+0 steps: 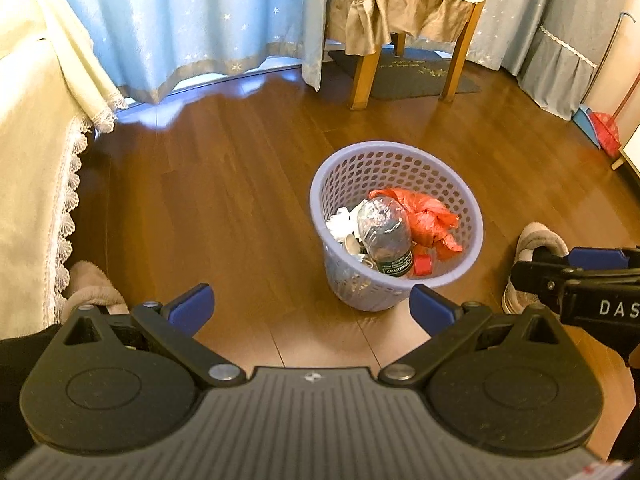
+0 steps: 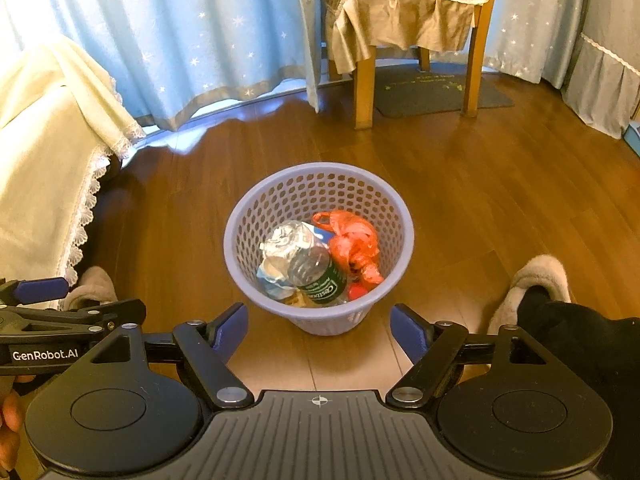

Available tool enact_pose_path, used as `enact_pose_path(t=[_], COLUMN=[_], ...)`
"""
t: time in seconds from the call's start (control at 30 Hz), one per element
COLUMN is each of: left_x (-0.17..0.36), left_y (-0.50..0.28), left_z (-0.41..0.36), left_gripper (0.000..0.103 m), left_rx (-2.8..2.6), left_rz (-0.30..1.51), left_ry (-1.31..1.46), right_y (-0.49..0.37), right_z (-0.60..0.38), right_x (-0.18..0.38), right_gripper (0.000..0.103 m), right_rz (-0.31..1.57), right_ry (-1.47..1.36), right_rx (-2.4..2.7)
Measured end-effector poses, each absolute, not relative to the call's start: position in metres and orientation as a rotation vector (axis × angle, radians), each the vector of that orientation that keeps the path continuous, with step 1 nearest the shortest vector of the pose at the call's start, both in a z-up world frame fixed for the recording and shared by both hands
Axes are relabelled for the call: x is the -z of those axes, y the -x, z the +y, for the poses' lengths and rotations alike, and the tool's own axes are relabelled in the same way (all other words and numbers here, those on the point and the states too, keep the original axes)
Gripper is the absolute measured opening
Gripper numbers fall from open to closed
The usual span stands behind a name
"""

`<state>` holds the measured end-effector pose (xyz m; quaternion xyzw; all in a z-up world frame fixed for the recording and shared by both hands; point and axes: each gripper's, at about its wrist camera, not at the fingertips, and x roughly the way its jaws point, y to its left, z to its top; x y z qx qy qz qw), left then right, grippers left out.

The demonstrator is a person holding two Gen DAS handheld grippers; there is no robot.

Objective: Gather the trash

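We hold both tongs above the wooden floor, and both are spread wide with nothing between their blue pads. The left tongs hang just short of the lilac basket, which sits a little to their right. The right tongs face that same basket nearly head on. Inside it lie a crushed clear bottle with a green label, a knotted orange bag, crumpled white paper and a small red cap. We see fluffy slippers either side, a covered chair beyond, and starry blue curtains behind.
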<state>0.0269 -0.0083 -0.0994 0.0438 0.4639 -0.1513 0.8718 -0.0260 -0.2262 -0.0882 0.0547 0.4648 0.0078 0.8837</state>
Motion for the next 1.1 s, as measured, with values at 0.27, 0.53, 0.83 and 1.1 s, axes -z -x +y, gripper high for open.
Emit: enact_pose_path(t=[0.27,0.53,0.83,1.1], left_x=[0.1009,0.1047,0.1060,0.1068], left_y=[-0.0264,-0.0270,-0.0289,-0.0287], left_z=[-0.0070,-0.0098,-0.0078,-0.0086], left_gripper=[0.102,0.102,0.102,0.102], left_rx=[0.316,0.315,0.320,0.321], left_rz=[0.988,1.008,1.021,1.025], left_ry=[-0.081,-0.077,-0.056,-0.056], right_y=[0.0283,0.0291,0.0261,0.0269], right_z=[-0.2261,-0.2230,-0.2226,-0.2216], right_x=[0.0922,0.0935,0.0945,0.0943], right_gripper=[0.076,0.077,0.082,0.087], right_rz=[0.984,0.982,0.988,0.986], right_ry=[-0.111,-0.098,-0.109,-0.099], right_rx=[-0.004,-0.005,-0.008,-0.008])
